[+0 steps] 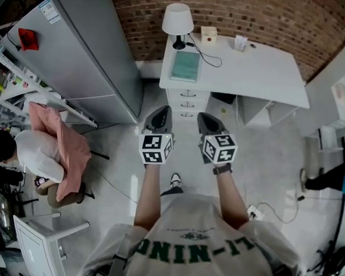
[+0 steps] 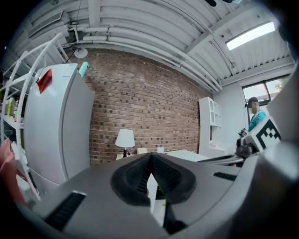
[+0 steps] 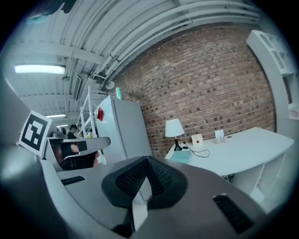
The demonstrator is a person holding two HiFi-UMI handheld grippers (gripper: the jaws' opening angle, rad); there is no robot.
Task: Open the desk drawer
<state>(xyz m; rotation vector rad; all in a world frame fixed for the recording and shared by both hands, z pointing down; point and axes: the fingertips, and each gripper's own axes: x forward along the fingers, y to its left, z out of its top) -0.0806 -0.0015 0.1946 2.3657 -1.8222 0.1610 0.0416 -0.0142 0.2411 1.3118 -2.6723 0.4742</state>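
The white desk [image 1: 264, 70] stands against the brick wall ahead. Its stack of three drawers [image 1: 187, 103] sits under the left end, all closed, each with a small handle. My left gripper [image 1: 160, 111] and right gripper [image 1: 204, 119] are held side by side over the floor, a short way in front of the drawers and pointing at them. Both are shut with nothing between the jaws. In the left gripper view the closed left gripper [image 2: 150, 157] faces the lamp [image 2: 124, 138] and the desk [image 2: 180, 154]. The right gripper view shows the shut right gripper [image 3: 147, 161] and the desk [image 3: 243, 151].
A lamp [image 1: 177, 21], a green notebook [image 1: 185, 65] and small boxes lie on the desk. A grey fridge [image 1: 90, 48] stands left of it. A person [image 1: 37, 155] sits at the left, another person [image 1: 333, 176] stands at the right edge. A cable [image 1: 273, 213] trails on the floor.
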